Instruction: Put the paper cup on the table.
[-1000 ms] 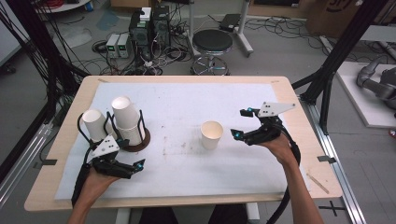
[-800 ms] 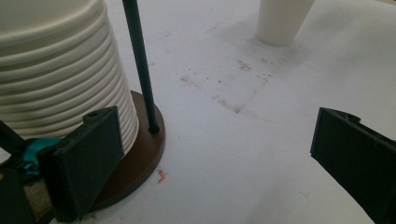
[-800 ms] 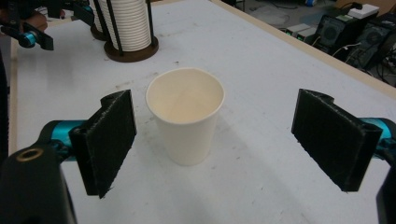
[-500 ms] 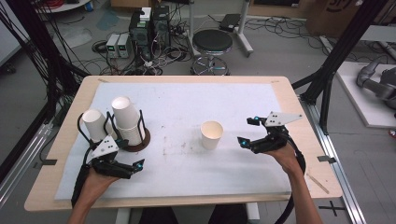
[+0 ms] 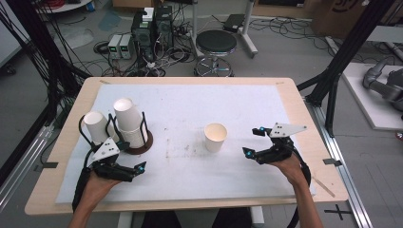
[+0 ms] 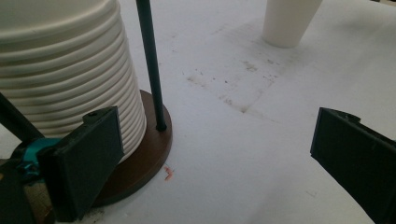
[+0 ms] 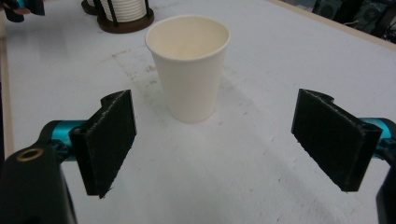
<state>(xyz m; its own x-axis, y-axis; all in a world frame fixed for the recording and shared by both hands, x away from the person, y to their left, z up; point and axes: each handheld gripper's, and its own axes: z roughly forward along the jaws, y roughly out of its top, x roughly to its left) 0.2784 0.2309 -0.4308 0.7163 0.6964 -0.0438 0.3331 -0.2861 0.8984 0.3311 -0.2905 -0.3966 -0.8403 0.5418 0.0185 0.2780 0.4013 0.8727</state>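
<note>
A single white paper cup stands upright on the white mat, right of centre. My right gripper is open a little to the cup's right, its jaws pointing at the cup without touching it. At the left, a stack of white cups sits in a dark wire holder on a brown round base. Another white cup leans at the holder's left. My left gripper is open, low on the mat just in front of the base, with nothing between its jaws.
The white mat covers most of the wooden table. Black frame poles stand at the table's right and left. A stool and electronics boxes sit on the floor beyond the far edge.
My right gripper has moved down and toward the near edge, from above and right of the single cup to mat level beside it. The left gripper has stayed put.
</note>
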